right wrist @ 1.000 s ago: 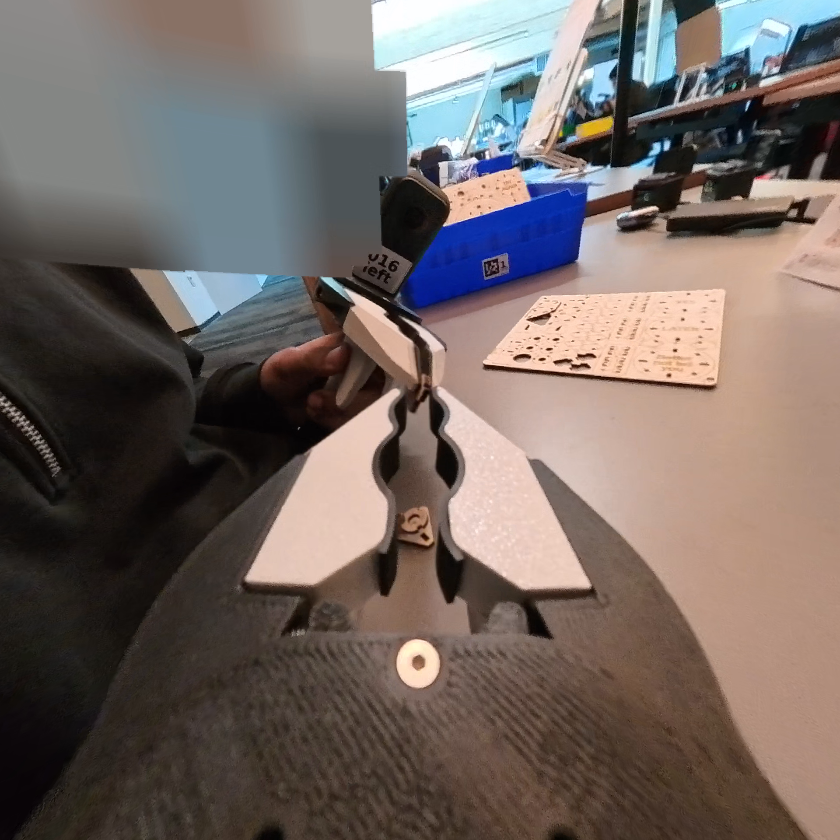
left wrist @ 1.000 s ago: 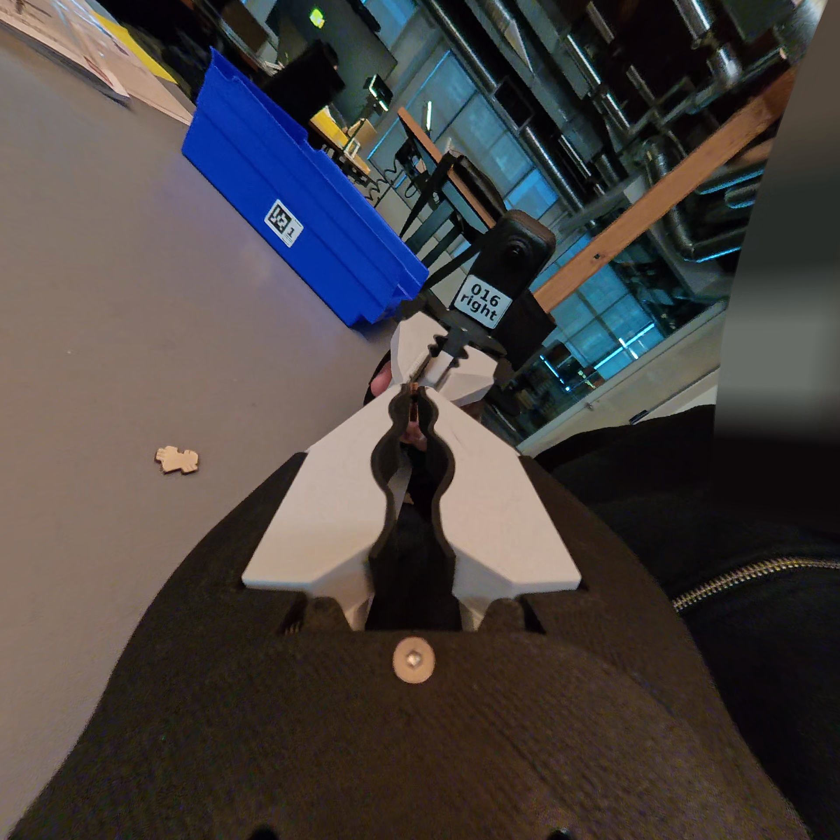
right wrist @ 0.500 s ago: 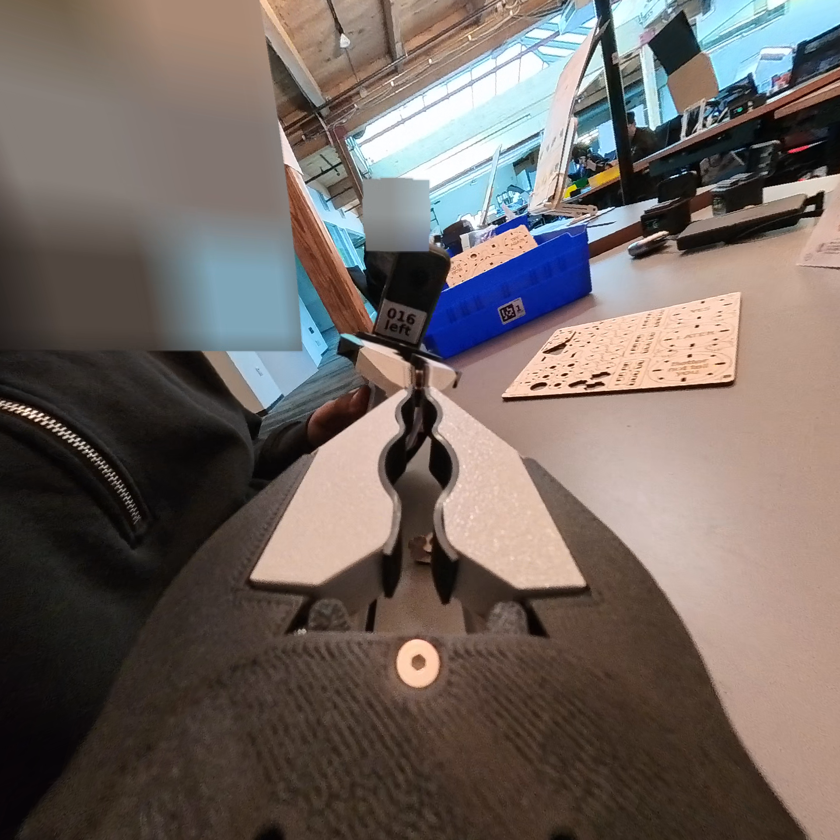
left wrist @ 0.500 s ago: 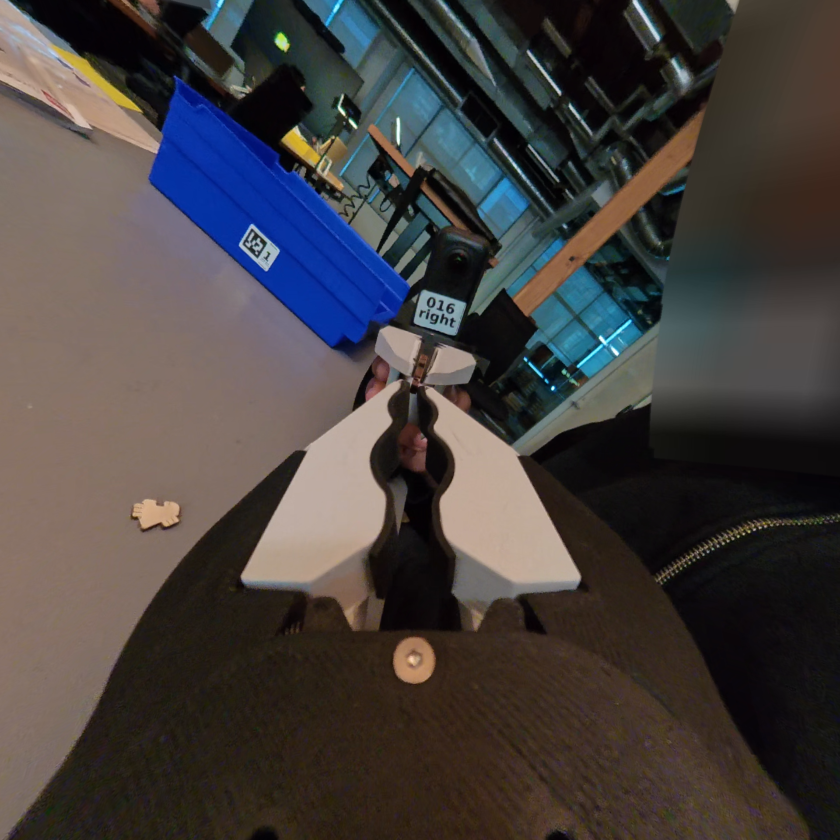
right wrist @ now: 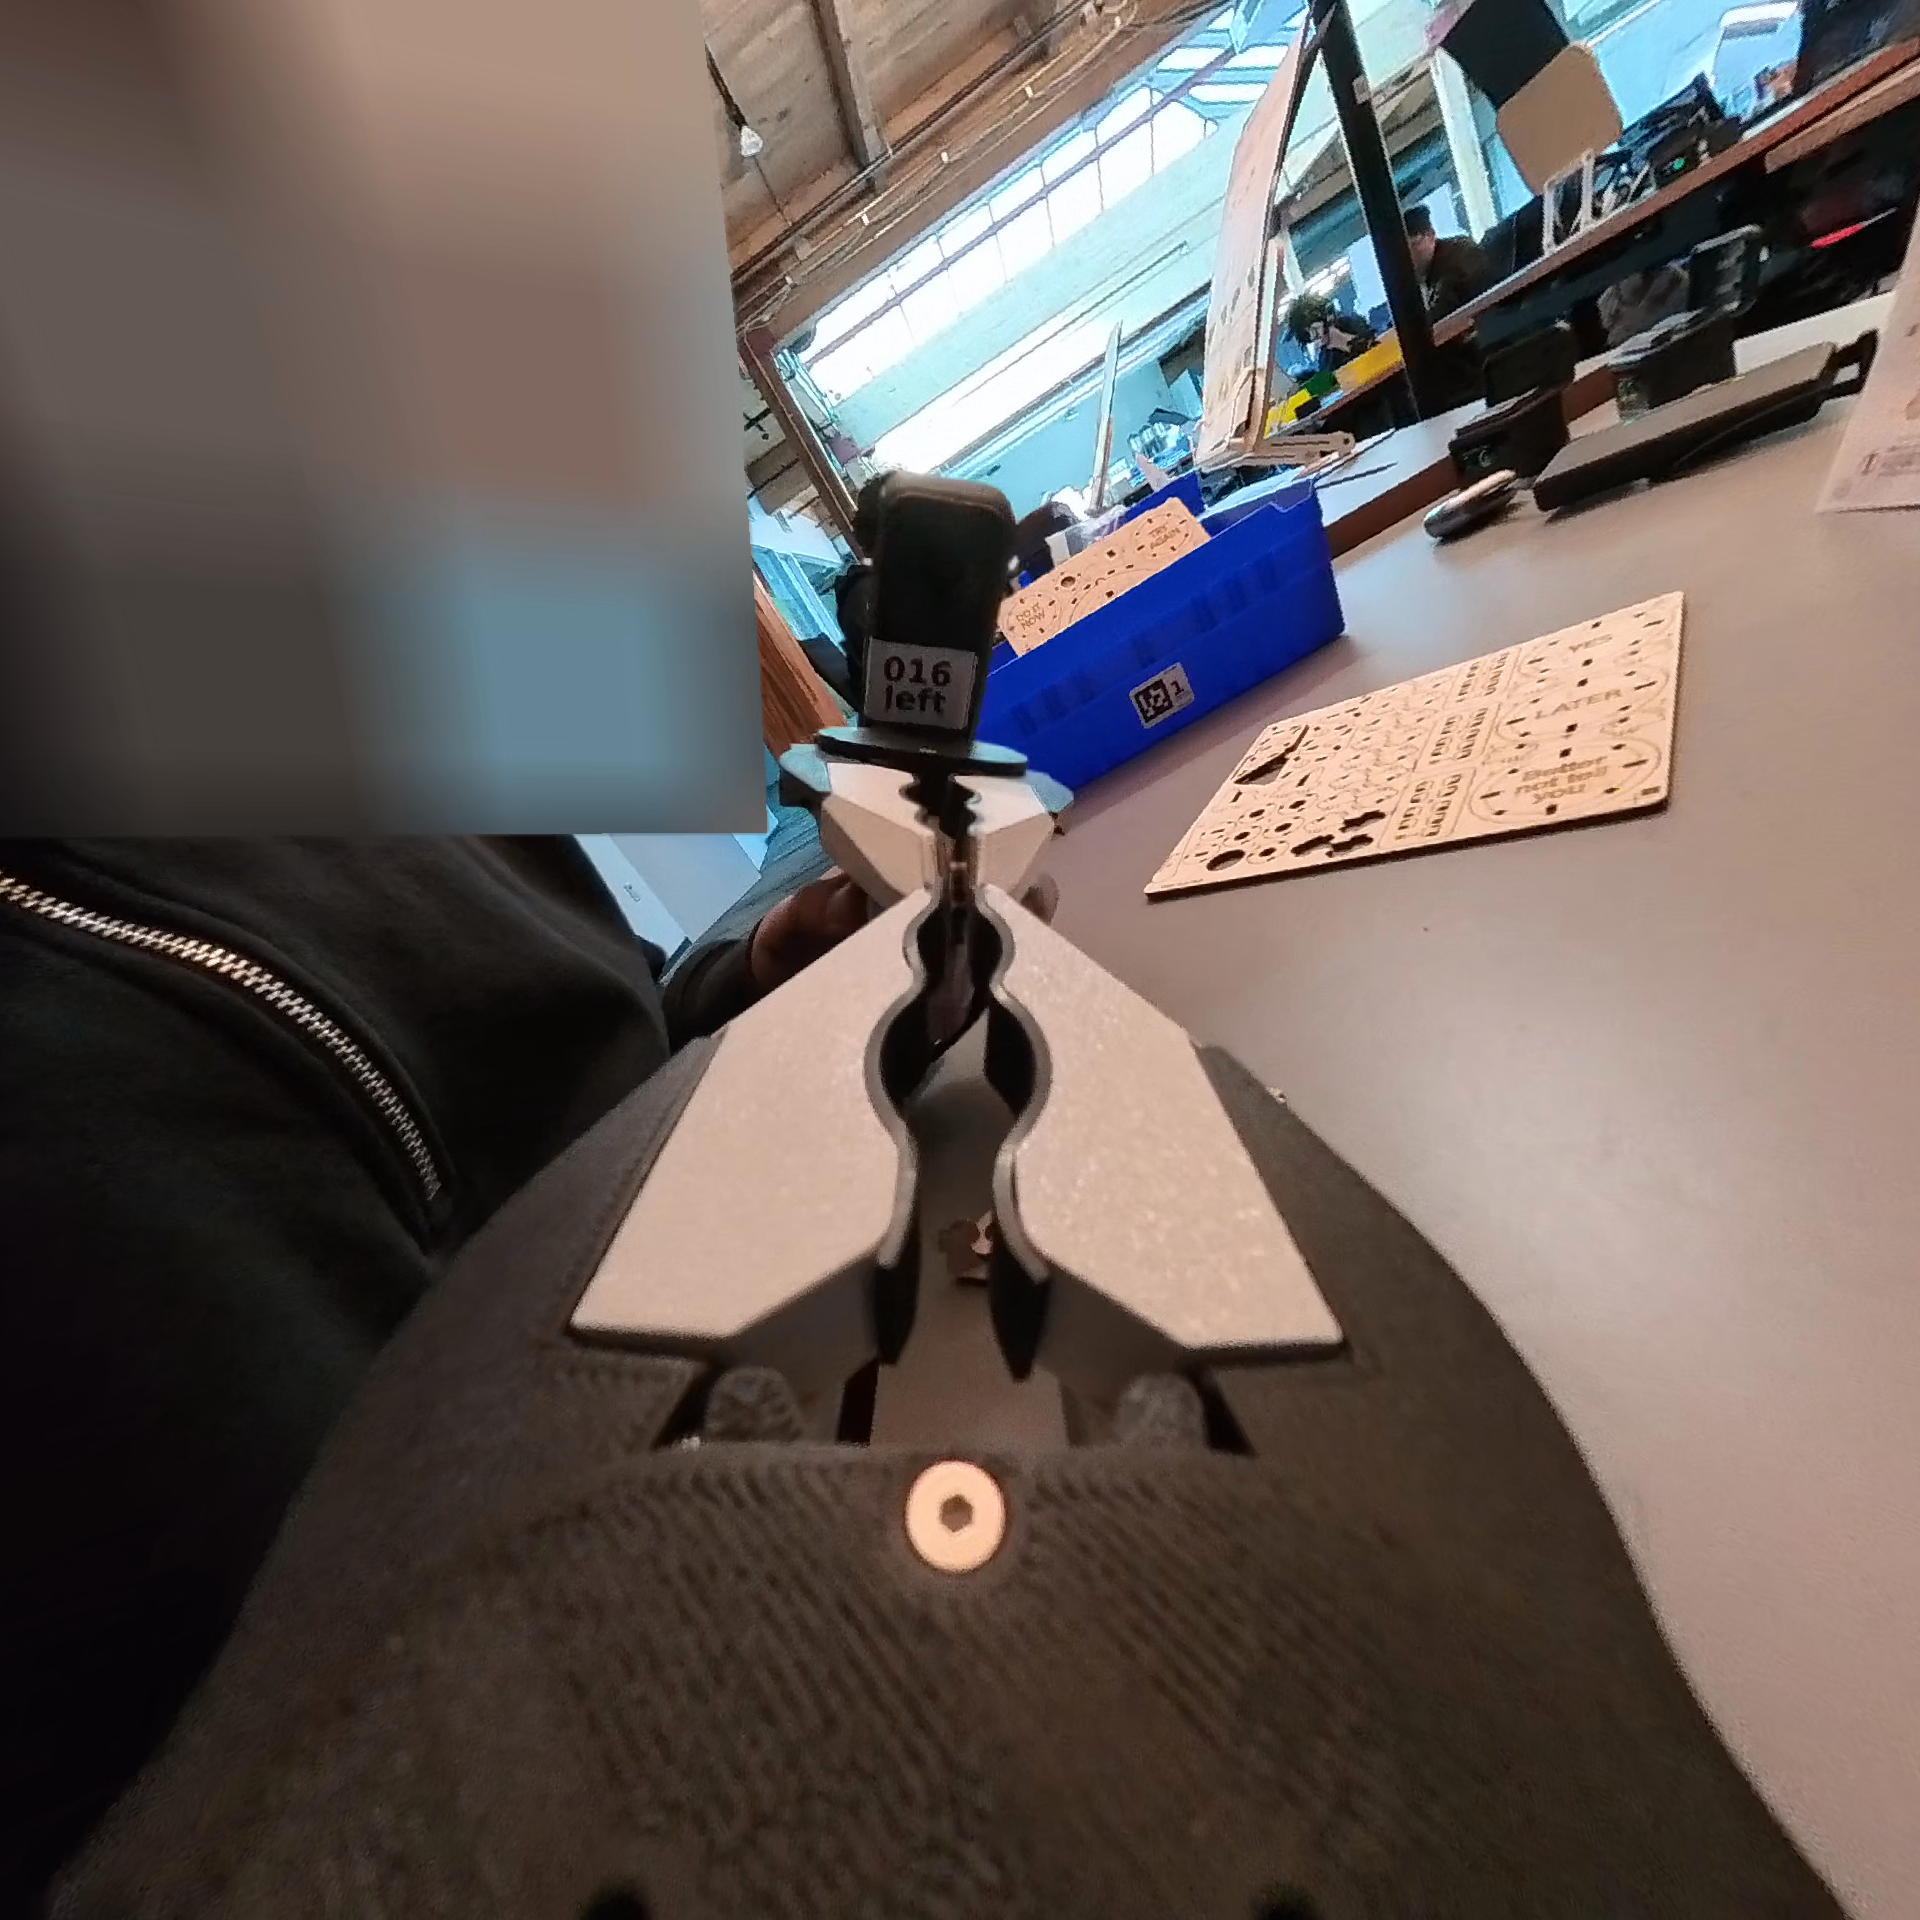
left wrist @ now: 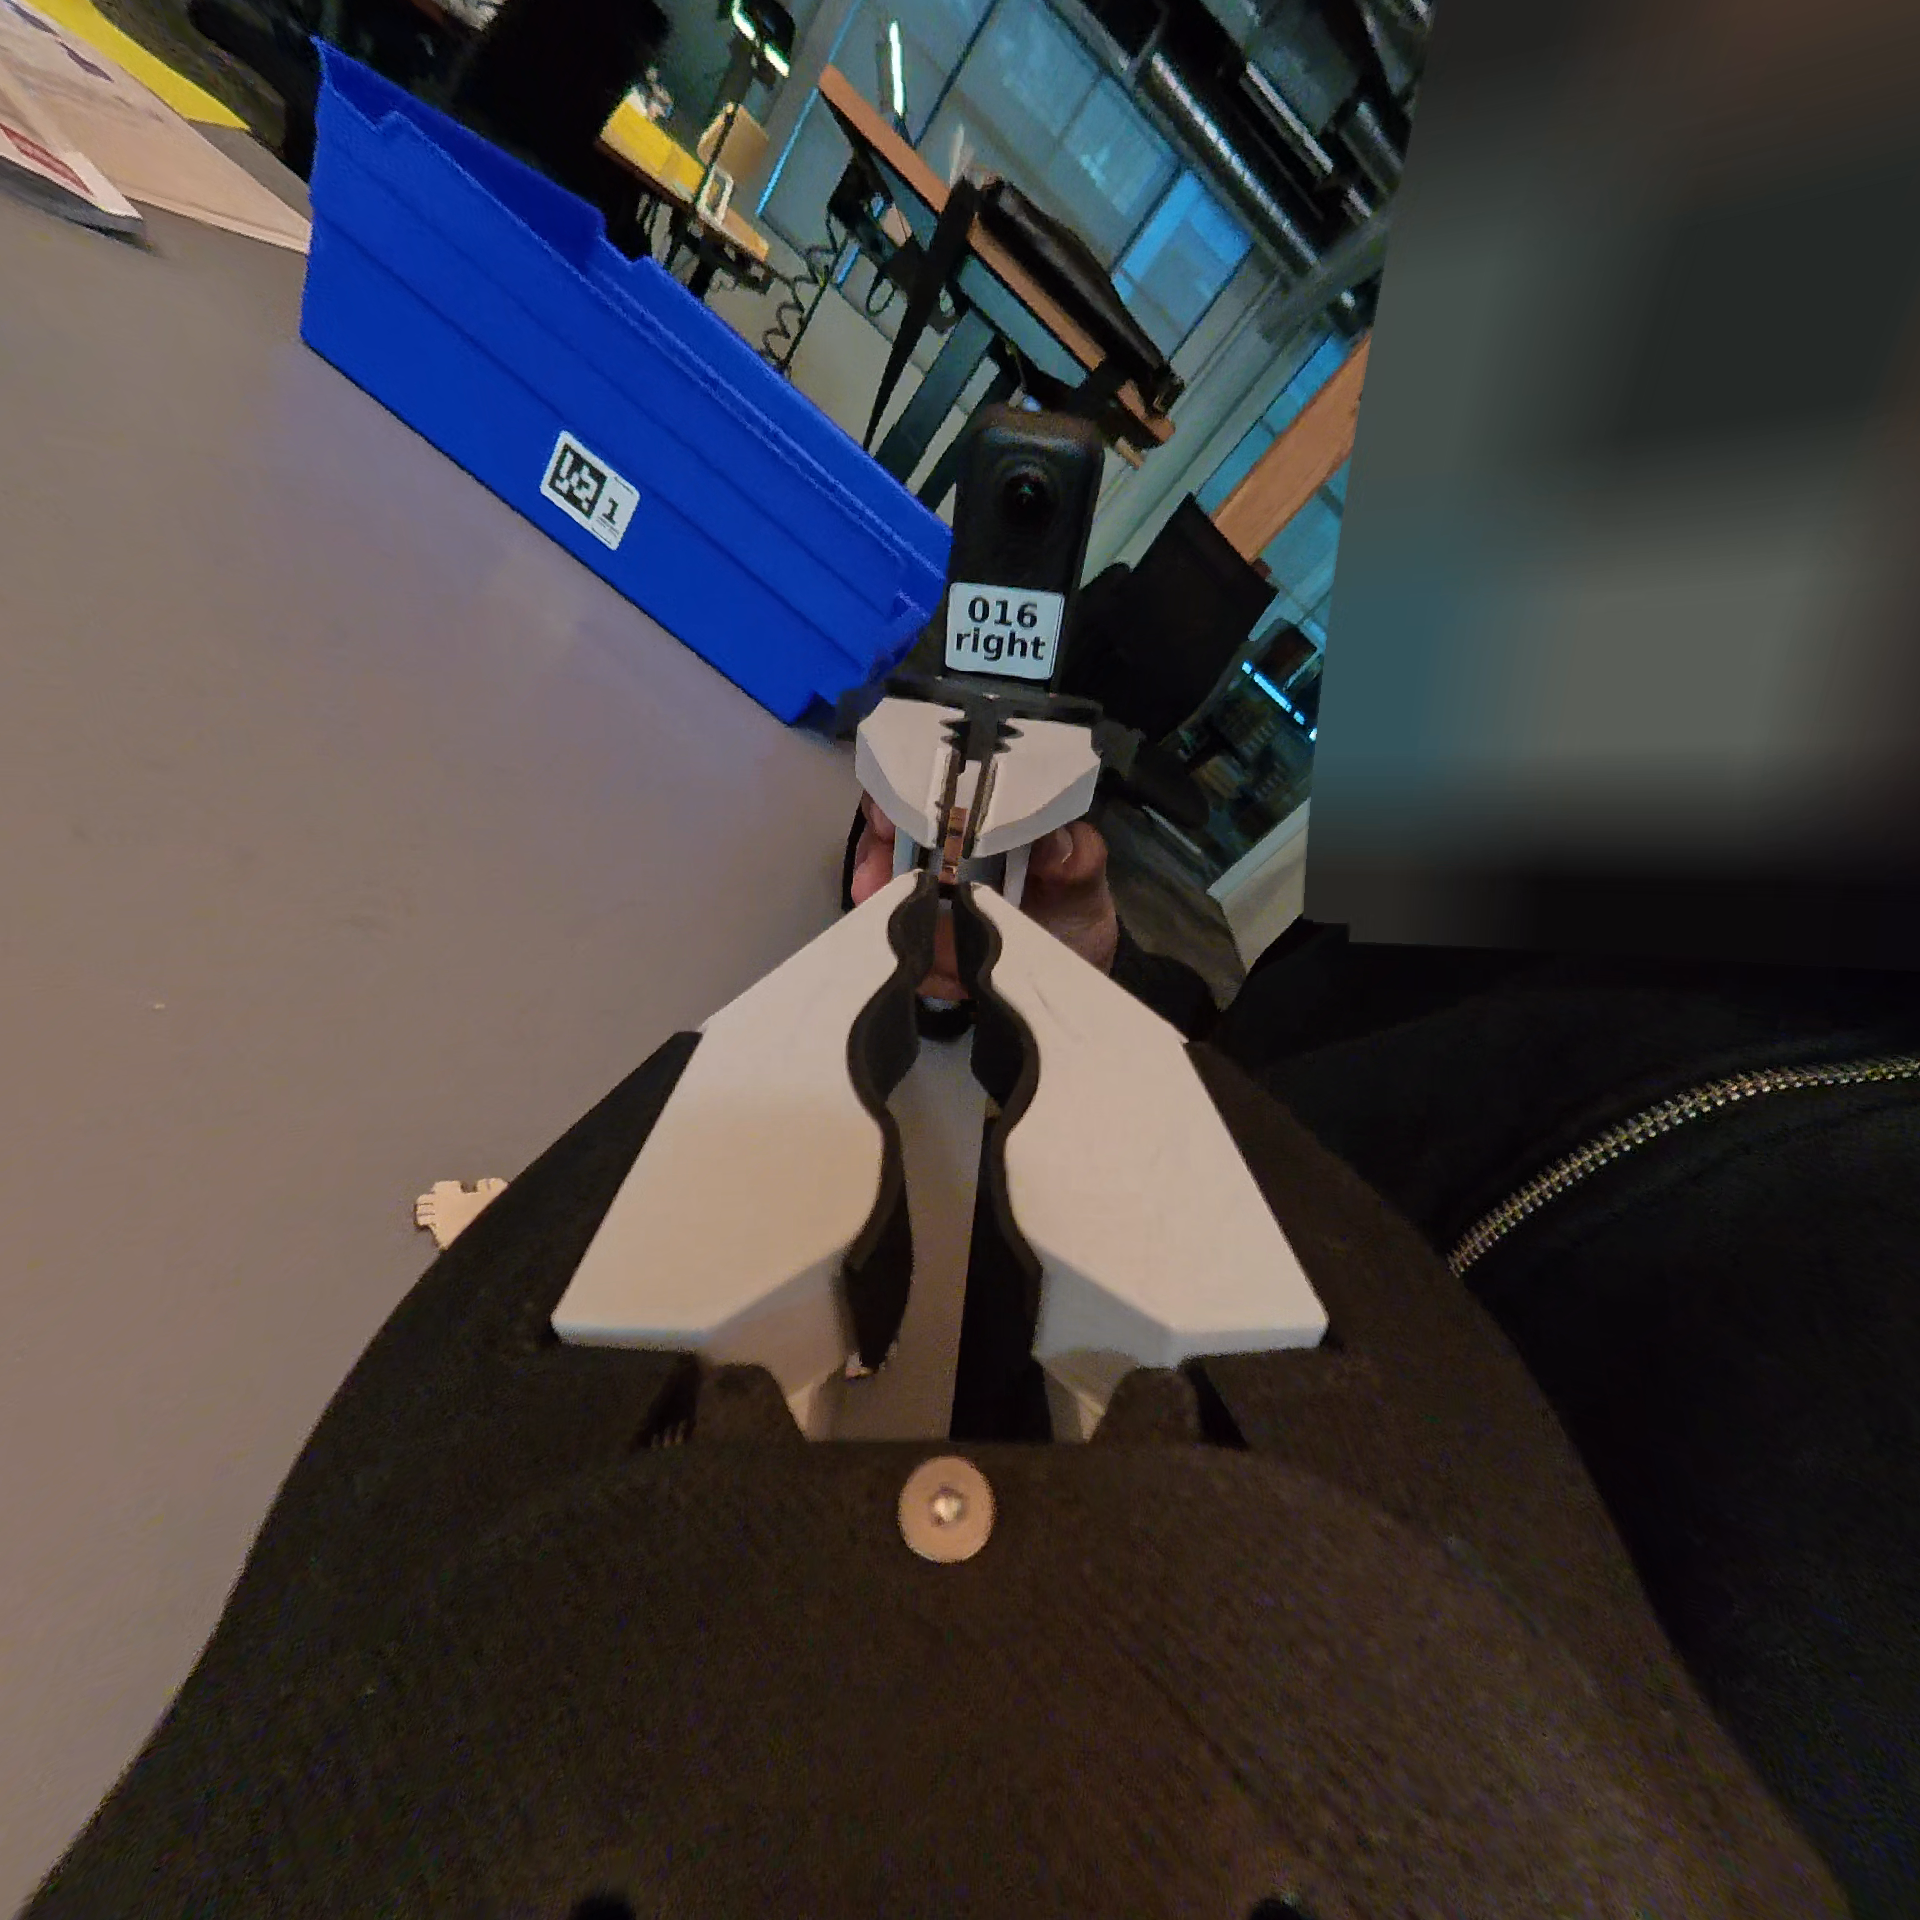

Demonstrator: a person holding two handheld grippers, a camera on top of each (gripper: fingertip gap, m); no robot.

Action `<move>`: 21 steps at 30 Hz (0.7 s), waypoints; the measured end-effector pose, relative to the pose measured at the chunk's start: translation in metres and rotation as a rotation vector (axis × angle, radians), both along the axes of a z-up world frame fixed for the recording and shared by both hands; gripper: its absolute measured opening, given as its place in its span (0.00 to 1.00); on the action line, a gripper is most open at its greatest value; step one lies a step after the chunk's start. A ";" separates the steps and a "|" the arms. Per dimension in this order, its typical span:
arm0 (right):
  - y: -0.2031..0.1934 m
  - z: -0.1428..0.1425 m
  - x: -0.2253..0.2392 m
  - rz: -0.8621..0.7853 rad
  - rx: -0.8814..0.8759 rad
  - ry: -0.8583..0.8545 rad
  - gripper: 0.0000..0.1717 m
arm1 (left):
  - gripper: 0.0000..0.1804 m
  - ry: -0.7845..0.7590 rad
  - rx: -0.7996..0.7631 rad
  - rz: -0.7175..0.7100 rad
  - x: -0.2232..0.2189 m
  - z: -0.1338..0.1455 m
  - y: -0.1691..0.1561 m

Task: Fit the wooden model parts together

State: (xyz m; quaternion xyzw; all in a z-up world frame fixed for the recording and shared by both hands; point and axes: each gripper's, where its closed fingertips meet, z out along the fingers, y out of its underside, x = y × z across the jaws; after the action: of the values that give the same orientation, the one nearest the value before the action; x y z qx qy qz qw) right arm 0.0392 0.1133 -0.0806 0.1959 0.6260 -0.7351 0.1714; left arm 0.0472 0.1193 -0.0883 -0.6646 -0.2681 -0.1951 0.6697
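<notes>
wooden piece (left wrist: pixel 954 831), small and thin, sits pinched between the two grippers held tip to tip above the grey table (left wrist: pixel 312 935). left gripper (left wrist: pixel 943 883) and right gripper (right wrist: pixel 951 896) both clamp narrow on it. beyond it lie a cut-out wooden sheet (right wrist: pixel 1455 748) and a blue bin (right wrist: pixel 1174 665).

A grey table (right wrist: pixel 1558 1039) fills the foreground of a large workshop hall, where exposed wooden roof beams (right wrist: pixel 935 104) and metal ducts (left wrist: pixel 1247 104) run overhead, tall glazed windows (right wrist: pixel 987 312) let in daylight, and further workbenches (right wrist: pixel 1662 208) stand behind.
</notes>
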 end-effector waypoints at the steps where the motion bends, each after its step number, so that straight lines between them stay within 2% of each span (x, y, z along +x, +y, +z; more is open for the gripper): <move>1: -0.001 -0.001 0.001 0.005 0.005 -0.001 0.01 | 0.00 0.010 -0.024 -0.008 0.001 -0.003 0.001; 7: -0.003 -0.004 -0.002 -0.046 0.090 0.108 0.00 | 0.01 -0.006 -0.067 0.036 0.000 -0.010 -0.003; 9: -0.002 -0.006 -0.001 -0.035 0.133 0.149 0.00 | 0.09 0.002 -0.144 0.068 0.005 -0.020 -0.010; 12: -0.001 -0.021 0.008 0.061 0.282 0.257 0.00 | 0.21 0.079 -0.342 0.122 0.022 -0.048 -0.018; 15: -0.004 -0.049 0.025 0.223 0.469 0.425 0.00 | 0.30 0.192 -0.537 0.199 0.031 -0.076 -0.023; 18: -0.009 -0.069 0.037 0.364 0.562 0.502 0.00 | 0.31 0.243 -0.591 0.208 0.040 -0.089 -0.017; 21: -0.012 -0.078 0.037 0.461 0.615 0.523 0.00 | 0.31 0.258 -0.576 0.182 0.046 -0.092 -0.013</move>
State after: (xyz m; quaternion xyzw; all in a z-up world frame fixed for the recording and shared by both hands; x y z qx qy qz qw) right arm 0.0763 0.1011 -0.1589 -0.0988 0.8642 -0.4829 0.1006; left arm 0.0927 0.1065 -0.1806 -0.8192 -0.2835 0.0353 0.4972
